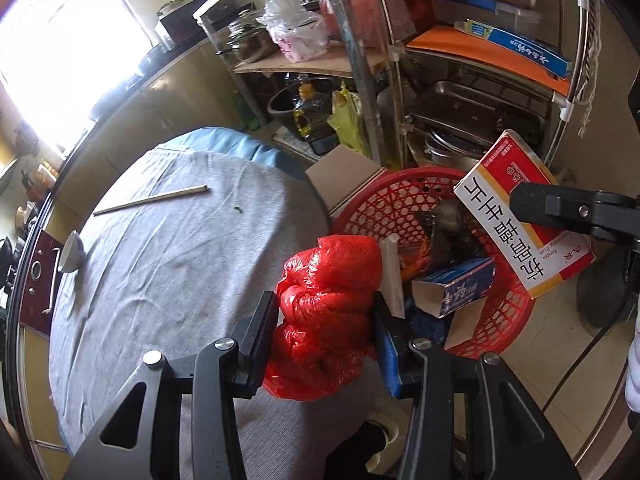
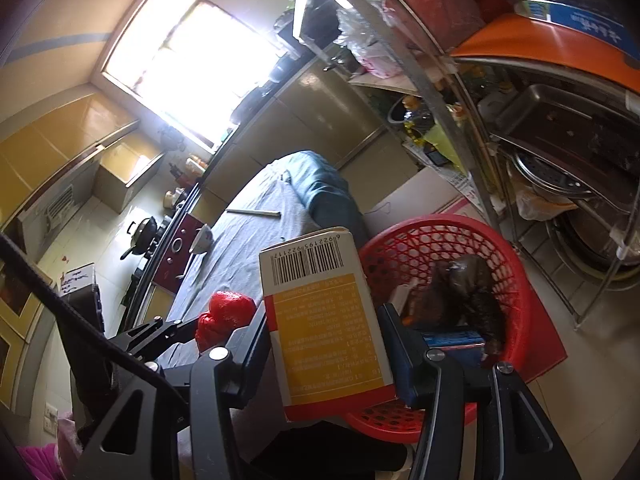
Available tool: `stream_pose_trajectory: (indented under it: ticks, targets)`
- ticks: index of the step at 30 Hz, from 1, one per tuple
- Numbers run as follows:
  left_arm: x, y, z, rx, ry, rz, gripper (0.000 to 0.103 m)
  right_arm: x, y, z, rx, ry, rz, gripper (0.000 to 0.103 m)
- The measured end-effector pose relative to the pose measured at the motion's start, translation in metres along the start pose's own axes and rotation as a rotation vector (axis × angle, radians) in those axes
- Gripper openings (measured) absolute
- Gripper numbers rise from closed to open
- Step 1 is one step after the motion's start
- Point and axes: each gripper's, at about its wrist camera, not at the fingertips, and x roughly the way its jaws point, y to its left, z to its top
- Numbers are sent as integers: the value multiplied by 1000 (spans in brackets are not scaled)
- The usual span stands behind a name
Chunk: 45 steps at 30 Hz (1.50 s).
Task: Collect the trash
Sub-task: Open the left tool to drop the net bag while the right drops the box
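Metal shelving rack (image 1: 384, 80), floor-standing at the far side, loaded with steel trays, an orange sheet, a blue carton and plastic bags.

Bench (image 1: 180, 240), rounded, draped in grey cloth with a blue cover at its far end; set between the kitchen counter and the rack.

Red basket (image 1: 516, 312), open-weave plastic, on the floor just beside the bench edge and in front of the rack. Contents: dark crumpled wrapper, small blue box (image 1: 456, 286), pale card pieces.

Medicine box (image 2: 326, 320), white and red front with large characters, yellow back panel with barcode. Clamped flat between the two fingers of the right claw (image 2: 326, 344), jaws part-way closed onto its sides; held tilted above the near rim of the basket, not touching it.

Red plastic bag (image 1: 328, 312), crumpled into a lumpy wad. Pinched between the fingers of the left claw (image 1: 326, 320), jaws part-way closed and pressing both flanks; held over the bench edge, just beside the basket, clear of its rim.

Cardboard box (image 1: 344, 176), plain, on the floor behind the basket.

White bowl (image 1: 72, 252), tipped on its side near the bench's counter-side edge.

Chopsticks (image 1: 152, 200), a pair lying together on the cloth, well apart from the bowl.

Small dark speck (image 1: 239, 210) on the cloth, near the chopstick tips; nature not discernible.
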Motion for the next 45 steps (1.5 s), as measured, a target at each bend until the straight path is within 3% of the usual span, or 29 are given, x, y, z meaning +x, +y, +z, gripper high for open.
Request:
stream_pose_trajectory:
  ticks: [6,11,22,33,36,38,45]
  targets:
    - [13,-1,2,-22,-5,-71,47,-6,-19,4,37,-15,-36,56]
    - [27,1,1,-65,15,-177,47,-9,-39,6,87,-23,-65,56]
    - [47,-7,5,-93,36,-321,47,6,-67,1,161,11,-94,56]
    - [60,-25,10,-65,53,-406,48,37,-70,10,179,8,-114,56]
    - [62,-25,8,-70,62,-431,53,46,-68,16,168,-7,-127,57]
    - [60,-22,7,-72,54,-430,59,53,-67,21,182,-14,-115,59]
    - [44,2,-1,-113,14,-410,60,66,-55,26,183,-17,-89,60]
